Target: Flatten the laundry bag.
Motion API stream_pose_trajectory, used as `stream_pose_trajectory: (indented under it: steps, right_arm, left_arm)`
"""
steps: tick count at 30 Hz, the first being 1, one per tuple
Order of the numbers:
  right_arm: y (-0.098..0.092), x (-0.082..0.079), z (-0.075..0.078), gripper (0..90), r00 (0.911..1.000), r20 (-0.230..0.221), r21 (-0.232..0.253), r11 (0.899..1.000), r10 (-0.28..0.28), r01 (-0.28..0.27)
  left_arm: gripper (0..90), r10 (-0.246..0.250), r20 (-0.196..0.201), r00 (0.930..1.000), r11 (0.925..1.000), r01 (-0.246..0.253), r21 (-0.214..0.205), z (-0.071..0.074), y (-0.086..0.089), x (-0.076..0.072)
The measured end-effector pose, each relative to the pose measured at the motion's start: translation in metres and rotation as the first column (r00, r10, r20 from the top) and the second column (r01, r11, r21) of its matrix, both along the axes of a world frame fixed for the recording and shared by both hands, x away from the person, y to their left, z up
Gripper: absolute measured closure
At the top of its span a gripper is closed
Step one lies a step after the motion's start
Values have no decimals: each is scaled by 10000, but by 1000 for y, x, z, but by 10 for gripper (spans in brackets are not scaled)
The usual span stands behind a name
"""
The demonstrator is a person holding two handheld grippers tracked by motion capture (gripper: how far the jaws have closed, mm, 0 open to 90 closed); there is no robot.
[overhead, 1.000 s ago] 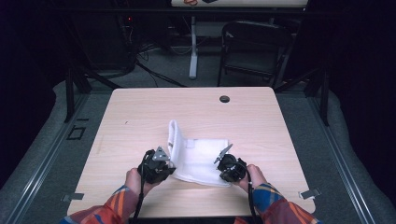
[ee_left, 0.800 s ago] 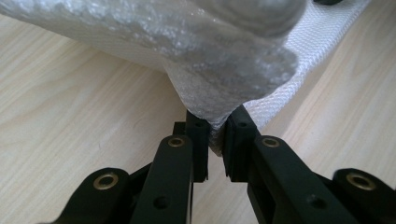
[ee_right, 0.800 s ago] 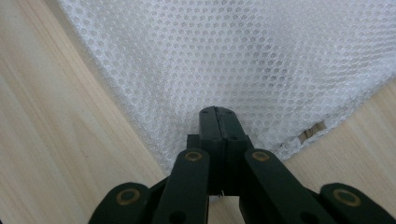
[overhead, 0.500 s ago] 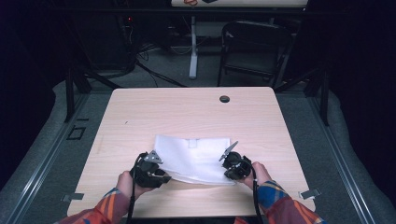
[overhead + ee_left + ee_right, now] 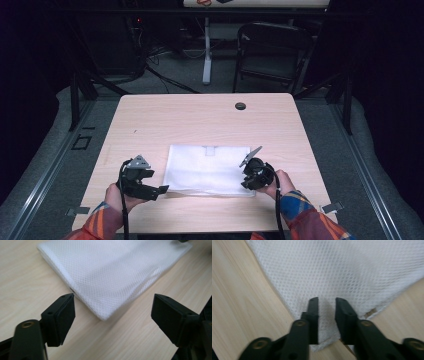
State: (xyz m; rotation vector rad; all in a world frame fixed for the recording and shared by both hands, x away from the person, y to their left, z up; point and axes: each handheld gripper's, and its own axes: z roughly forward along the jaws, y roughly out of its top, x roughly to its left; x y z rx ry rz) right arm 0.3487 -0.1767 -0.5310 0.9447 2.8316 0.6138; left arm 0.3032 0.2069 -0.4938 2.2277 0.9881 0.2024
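Observation:
A white mesh cloth (image 5: 209,169) lies folded flat in the near middle of the wooden table (image 5: 200,120). My left gripper (image 5: 157,181) sits just off its near left corner. In the left gripper view its jaws (image 5: 113,300) have just been opening and stand wide open, with the cloth (image 5: 112,270) corner a little ahead of them and untouched. My right gripper (image 5: 247,179) is over the near right corner. Its jaws (image 5: 327,301) have just been opening to a narrow gap, and the cloth (image 5: 349,270) shows through it with the pads apart.
A dark cable hole (image 5: 240,106) sits near the table's far edge. Beyond the table stand a black chair (image 5: 272,55) and a white desk leg (image 5: 206,50). Bare wood (image 5: 25,277) surrounds the cloth on all sides.
The cloth's left part, held raised a second ago, now lies flat. My left gripper has let go, opened wide and drawn back to the left. My right gripper's jaws have parted slightly.

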Motion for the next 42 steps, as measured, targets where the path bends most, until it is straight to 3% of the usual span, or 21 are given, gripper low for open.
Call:
stream_pose_trajectory:
  steps: [2,5,7,8,9,10,18,22,23,24,26,27,28,30,31,32,34,35,40,41,42]
  right_arm:
    - [-4,-2,8,604,9997,159,302,9994,-191,186]
    - [-13,-7,19,394,9974,391,583,9966,-613,590]
    - [-15,-8,20,356,9963,359,695,9948,-775,749]
    - [-23,-11,23,243,9945,251,837,9915,-1020,996]
    - [-23,-11,23,243,9945,251,837,9915,-1020,996]
    - [-29,-15,23,161,9913,238,945,9874,-1295,1267]
    - [-47,-27,27,124,9836,325,1273,9768,-1775,1720]
    - [-48,-26,24,133,9843,252,1214,9779,-1746,1703]
    - [-47,-25,23,144,9870,177,1108,9813,-1600,1571]
    - [-47,-25,23,144,9870,177,1108,9813,-1600,1571]
    - [-47,-23,21,151,9868,102,1068,9814,-1615,1595]
    - [-47,-23,21,151,9868,102,1068,9814,-1615,1595]
    - [-47,-23,21,154,9863,142,1068,9810,-1646,1622]
    - [-49,-22,20,159,9845,79,1173,9779,-1754,1732]
    - [-49,-22,19,165,9855,3,1158,9789,-1698,1686]
    - [-49,-22,19,171,9856,-12,1120,9793,-1693,1684]
    - [-49,-21,18,173,9858,-51,1120,9795,-1681,1676]
    - [-48,-20,16,182,9856,-142,1104,9794,-1688,1693]
    - [-47,-20,15,198,9876,-205,1027,9823,-1556,1568]
    - [-47,-19,15,200,9875,-232,975,9827,-1558,1574]
    - [-46,-19,14,204,9875,-293,986,9826,-1551,1573]
  left_arm:
    - [165,-28,198,9998,9999,30,-110,3,0,2]
    - [157,-111,466,9988,9999,114,-60,6,-2,6]
    - [156,-244,649,9976,9996,251,-106,8,-6,9]
    - [154,-348,694,9970,9994,354,-64,9,-9,12]
    - [154,-426,691,9967,9991,426,14,9,-12,15]
    - [154,-601,710,9957,9981,607,-62,8,-20,19]
    - [150,-1502,544,9872,9886,1494,199,-2,-57,32]
    - [153,-2199,281,9751,9740,2178,615,-14,-78,35]
    - [159,-2475,138,9688,9660,2457,801,-19,-87,35]
    - [166,-2475,138,9688,9660,2457,801,-19,-87,35]
    - [190,-2975,8,9547,9500,2959,993,-26,-101,36]
    - [200,-2975,8,9547,9500,2959,993,-26,-101,36]
    - [200,-3317,-45,9434,9379,3303,1058,-28,-105,36]
    - [234,-3677,-256,9296,9217,3680,1226,-35,-117,34]
    - [259,-3677,-256,9296,9217,3680,1226,-35,-117,34]
    - [280,-3859,-355,9219,9109,3868,1434,-40,-123,32]
    - [298,-3970,-481,9166,9045,3996,1487,-44,-126,33]
    - [364,-4090,-628,9104,8963,4137,1599,-48,-129,35]
    - [523,-4225,-822,9026,8864,4305,1702,-55,-134,38]
    - [562,-4378,-925,8943,8731,4475,1937,-59,-138,39]
    - [575,-4491,-980,8881,8661,4596,1965,-61,-139,39]
